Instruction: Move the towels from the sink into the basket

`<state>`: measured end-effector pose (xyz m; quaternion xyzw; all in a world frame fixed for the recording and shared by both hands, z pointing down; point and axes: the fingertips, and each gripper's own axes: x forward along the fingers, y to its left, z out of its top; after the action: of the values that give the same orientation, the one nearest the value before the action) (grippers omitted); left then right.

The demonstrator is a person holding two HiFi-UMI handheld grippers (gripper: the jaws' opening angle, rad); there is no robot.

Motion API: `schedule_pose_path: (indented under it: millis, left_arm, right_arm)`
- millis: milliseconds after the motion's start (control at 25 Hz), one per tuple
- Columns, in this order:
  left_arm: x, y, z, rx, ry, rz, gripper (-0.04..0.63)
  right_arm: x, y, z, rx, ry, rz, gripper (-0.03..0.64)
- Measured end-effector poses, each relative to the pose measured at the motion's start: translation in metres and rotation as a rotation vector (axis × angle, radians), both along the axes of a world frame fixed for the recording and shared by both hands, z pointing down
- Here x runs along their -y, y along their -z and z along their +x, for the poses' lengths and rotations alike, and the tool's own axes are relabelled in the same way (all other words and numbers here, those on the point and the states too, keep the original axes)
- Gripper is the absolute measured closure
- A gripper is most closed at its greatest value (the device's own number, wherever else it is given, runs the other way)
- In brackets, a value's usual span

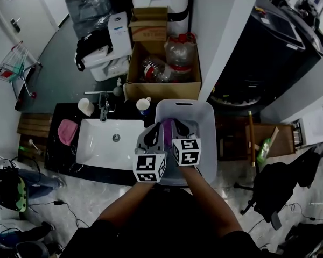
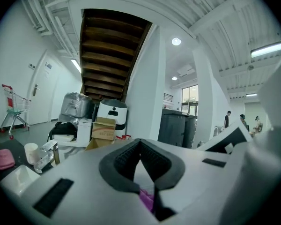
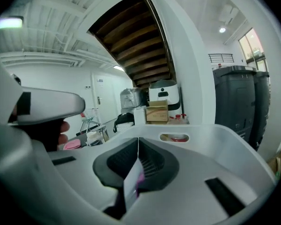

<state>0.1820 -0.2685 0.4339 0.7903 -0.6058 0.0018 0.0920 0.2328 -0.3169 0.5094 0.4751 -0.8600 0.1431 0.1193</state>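
Over the grey basket [image 1: 205, 117], in the head view, both grippers are hanging side by side, the left gripper [image 1: 159, 128] and the right gripper [image 1: 175, 124] pointing away from the person with their marker cubes nearest the camera. A purple towel [image 1: 167, 133] is showing between them, inside the basket's outline. The white sink [image 1: 97, 144] is sitting just to the left of the basket in a dark counter. A pink towel [image 1: 67, 131] is lying on that counter at the sink's left edge, outside the basin. A faucet [image 1: 104, 109] is standing behind the sink with a cup [image 1: 85, 106] to its left, and an open cardboard box [image 1: 134, 87] of bottles is sitting on the floor beyond.

In the left gripper view, the jaws are meeting at their tips [image 2: 139, 143] and a fold of the purple towel [image 2: 147, 199] is sitting pinched between them lower down, near their base. The pink towel [image 2: 2, 158], the cup [image 2: 31, 152] and the faucet [image 2: 50, 151] are showing far off to the left.

In the right gripper view, the jaws are pressing together [image 3: 138, 142] on an edge of the purple towel [image 3: 132, 182], which is looking pale on its lit side and purple along its rim. The basket's far wall [image 3: 215, 135], with its handle slot, is curving just beyond the jaws. The pink towel [image 3: 71, 145] is lying in the distance to the left, well apart from the basket.
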Motion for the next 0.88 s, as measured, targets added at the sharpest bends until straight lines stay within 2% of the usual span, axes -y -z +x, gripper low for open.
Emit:
schedule_pose_path:
  millis: [160,400,560,720,880]
  left_arm:
    - [-0.004,0.006,0.001,-0.020,-0.049,0.036,0.592]
    - [-0.006,0.011,0.003,-0.032,-0.085,0.048,0.592]
    - [-0.014,0.014,-0.001,-0.053,-0.118,0.070,0.592]
    - [-0.022,0.020,-0.003,-0.049,-0.148,0.104,0.592]
    - [-0.030,0.018,-0.003,-0.018,-0.194,0.097,0.592]
  right_arm:
    - [-0.015,0.021,-0.001,-0.003,-0.004,0.042,0.595]
    - [-0.023,0.055,0.016,0.013,-0.082,0.117,0.595]
    - [-0.038,0.069,0.016,-0.018,-0.096,0.172,0.595]
    - [-0.055,0.069,0.009,-0.044,-0.118,0.217,0.595]
    - [-0.068,0.070,0.004,-0.051,-0.165,0.229,0.595]
